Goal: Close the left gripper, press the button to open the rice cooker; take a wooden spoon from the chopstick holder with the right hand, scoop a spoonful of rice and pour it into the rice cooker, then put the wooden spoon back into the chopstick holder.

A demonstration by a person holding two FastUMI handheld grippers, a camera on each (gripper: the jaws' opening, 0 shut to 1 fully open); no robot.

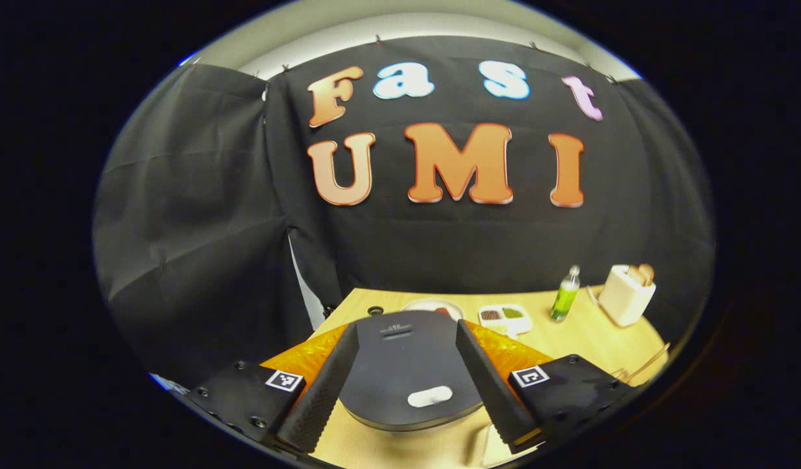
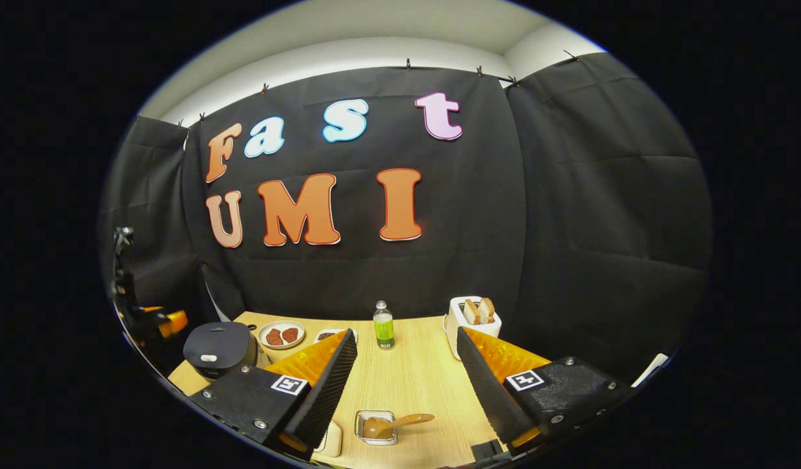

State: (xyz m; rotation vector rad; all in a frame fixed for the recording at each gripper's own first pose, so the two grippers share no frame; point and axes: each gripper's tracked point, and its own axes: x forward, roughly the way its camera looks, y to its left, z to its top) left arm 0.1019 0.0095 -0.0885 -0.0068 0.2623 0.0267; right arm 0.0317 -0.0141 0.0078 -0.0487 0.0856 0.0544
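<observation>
Both grippers wide open above the table, holding nothing.

The left gripper (image 1: 407, 352) hovers over the closed cooker (image 1: 410, 374), its fingers spread either side of the lid. The right gripper (image 2: 407, 365) hangs over the spoon (image 2: 391, 425), which rests in a small near dish (image 2: 376, 428); the cooker (image 2: 219, 348) stands far left.

Matt dark plastic rice cooker (image 1: 407, 371) lid with a smooth pale button (image 1: 430, 396), light wood-grain table (image 2: 413, 384), smooth wooden spoon (image 2: 394, 423), clear glossy container (image 2: 376, 428), glossy plastic bottle (image 2: 383, 326), ribbed claw fingers (image 1: 322, 384)
</observation>
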